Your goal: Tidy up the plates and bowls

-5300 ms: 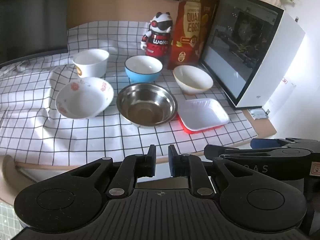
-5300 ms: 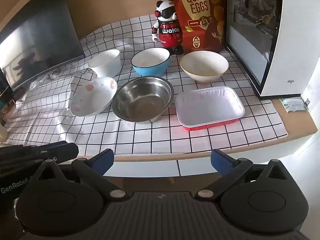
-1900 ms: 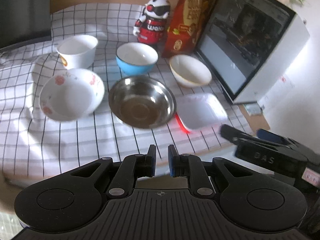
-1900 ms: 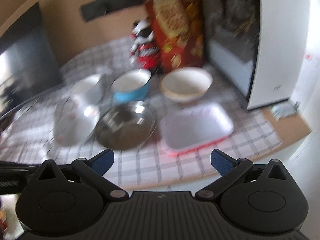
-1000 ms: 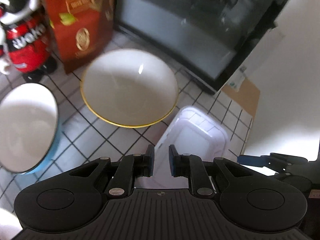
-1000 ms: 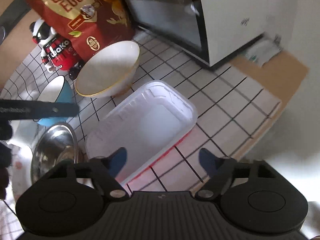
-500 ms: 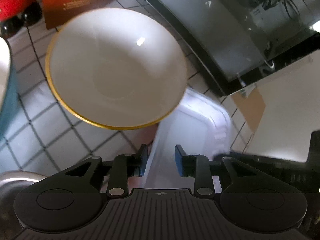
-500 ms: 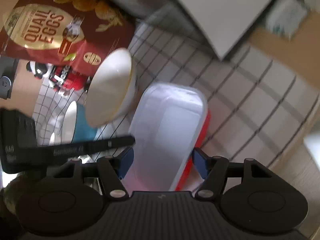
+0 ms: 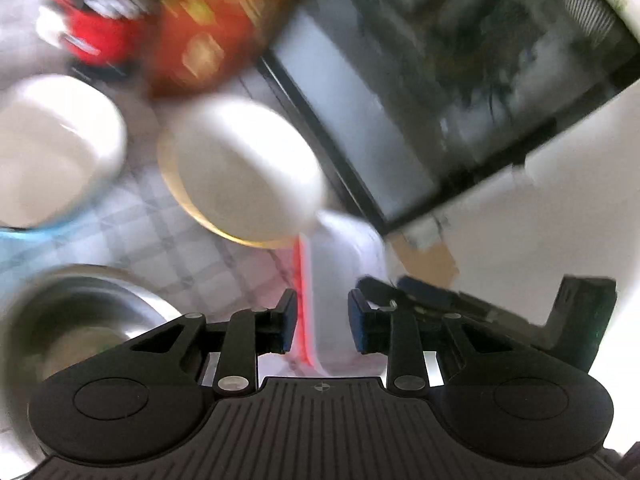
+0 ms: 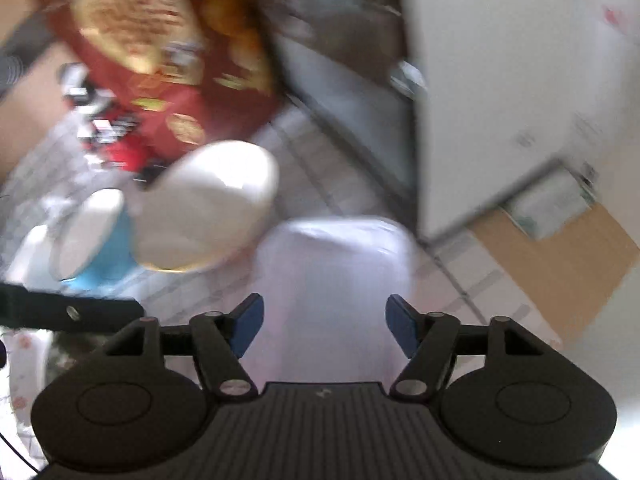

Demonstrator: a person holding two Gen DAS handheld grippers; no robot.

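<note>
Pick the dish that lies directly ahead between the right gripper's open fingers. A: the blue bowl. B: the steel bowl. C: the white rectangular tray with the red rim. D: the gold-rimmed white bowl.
C: in the right wrist view the right gripper is open, and the white rectangular tray fills the space straight ahead of it, while the gold-rimmed white bowl and blue bowl sit off to its left.

Heavy motion blur smears both views, bright daylight flooding in from the right and blowing the white wall out to pure glare. The snack bag (image 10: 160, 64) is streaked past reading, the gold-rimmed bowl (image 9: 240, 168) soft-edged and overexposed (only the near gripper bodies stay crisp). Fisheye bending curves everything, corners vignetted dark.
</note>
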